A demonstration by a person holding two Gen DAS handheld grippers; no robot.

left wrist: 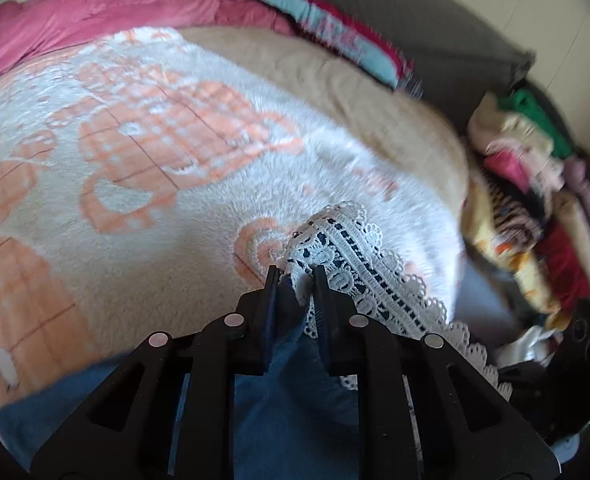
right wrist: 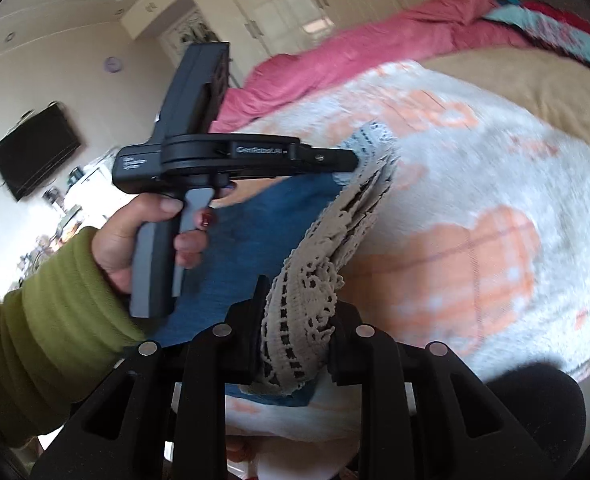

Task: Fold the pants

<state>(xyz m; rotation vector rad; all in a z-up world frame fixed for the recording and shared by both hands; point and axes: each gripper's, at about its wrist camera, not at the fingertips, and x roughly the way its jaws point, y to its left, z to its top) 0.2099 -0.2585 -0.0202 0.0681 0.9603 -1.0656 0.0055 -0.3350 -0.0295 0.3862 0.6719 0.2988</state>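
Note:
The pants are blue denim [left wrist: 283,392] with a white lace hem [left wrist: 359,256]. In the left wrist view my left gripper [left wrist: 295,276] is shut on the lace hem, lifted above the white and orange blanket [left wrist: 155,148]. In the right wrist view my right gripper [right wrist: 299,300] is shut on the other end of the lace hem [right wrist: 307,292]. The blue cloth [right wrist: 251,236] hangs between the two grippers. The left gripper [right wrist: 355,160] shows there too, held by a hand in a green sleeve [right wrist: 47,320], pinching the far hem corner.
A pink quilt [left wrist: 115,4] lies at the far side of the bed. Beige cover [left wrist: 359,92] shows beyond the blanket. A heap of mixed clothes [left wrist: 535,200] lies at the right. A wall TV [right wrist: 35,152] and wardrobes [right wrist: 279,12] stand beyond.

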